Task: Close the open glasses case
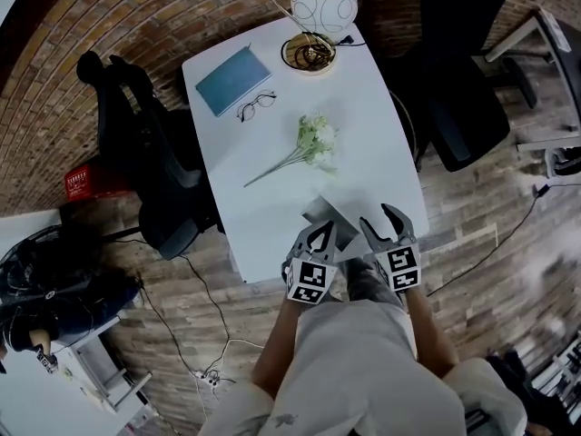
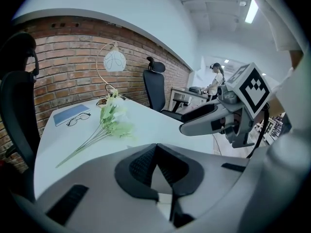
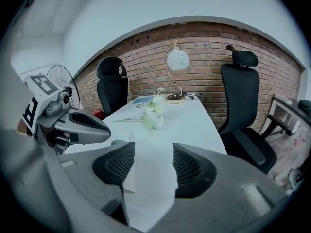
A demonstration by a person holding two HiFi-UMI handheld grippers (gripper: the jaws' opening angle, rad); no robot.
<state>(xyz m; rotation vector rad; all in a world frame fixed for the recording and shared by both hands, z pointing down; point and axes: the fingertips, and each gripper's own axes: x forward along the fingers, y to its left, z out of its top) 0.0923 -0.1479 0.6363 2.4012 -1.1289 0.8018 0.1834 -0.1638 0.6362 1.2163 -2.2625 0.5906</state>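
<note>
The glasses case (image 1: 328, 211) is a pale grey-white shape lying open at the near edge of the white table (image 1: 363, 134). My left gripper (image 1: 317, 237) hangs just at its near left side, its fingertips meeting in a point with nothing held; the left gripper view shows my left gripper (image 2: 156, 150) with pads touching. My right gripper (image 1: 383, 220) is open at the case's right. In the right gripper view a flat white panel of the case (image 3: 151, 181) lies between and below the spread pads of my right gripper (image 3: 153, 164).
Farther up the table lie white flowers (image 1: 310, 143), a pair of glasses (image 1: 257, 105), a blue book (image 1: 233, 79) and a globe lamp (image 1: 323, 7). Black office chairs stand at the left (image 1: 145, 153) and at the right (image 1: 463, 107). The person's legs are right below the grippers.
</note>
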